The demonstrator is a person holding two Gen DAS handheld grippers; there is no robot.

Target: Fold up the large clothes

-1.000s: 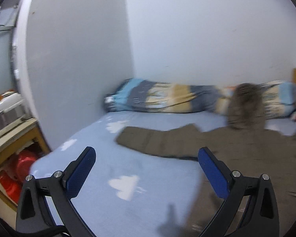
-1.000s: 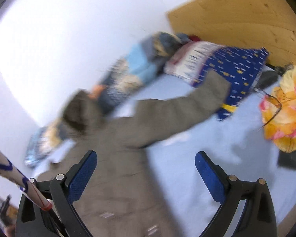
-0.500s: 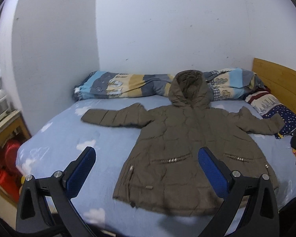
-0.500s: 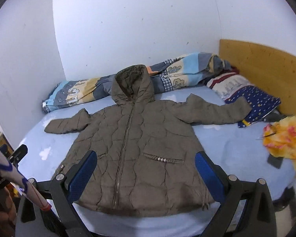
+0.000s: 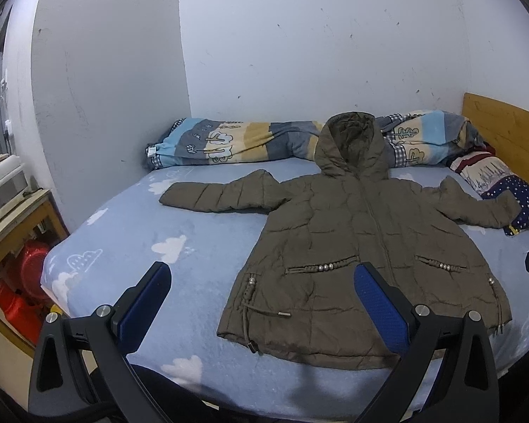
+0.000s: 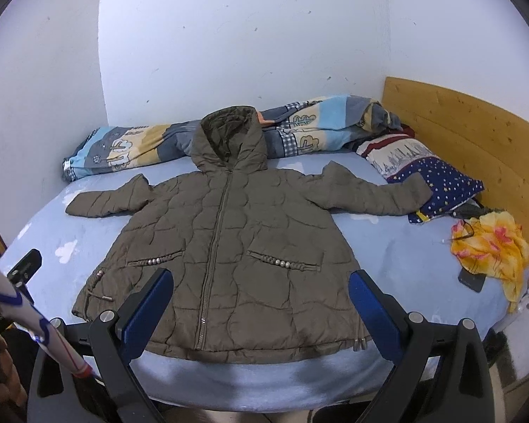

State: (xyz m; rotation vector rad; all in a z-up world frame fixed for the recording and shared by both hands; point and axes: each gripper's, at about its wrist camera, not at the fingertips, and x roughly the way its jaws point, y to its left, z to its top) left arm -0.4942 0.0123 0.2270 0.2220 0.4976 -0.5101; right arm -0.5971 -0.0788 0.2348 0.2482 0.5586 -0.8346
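Blue dimpled fingers (image 6: 148, 313) wide above quilted olive hooded jacket (image 6: 229, 239), fleecy sheet (image 5: 180, 282).

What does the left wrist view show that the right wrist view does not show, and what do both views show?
Only the left wrist view shows the wooden side table with a white appliance on it and red tubs beneath.

Only the right wrist view shows the yellow cloth, the dark phone at its edge, and a white pole.

Both show the coat spread flat, zipped, sleeves out, on the bed, the rolled quilt, the starred pillow and the headboard. Each view shows its own gripper open and empty: left, right.
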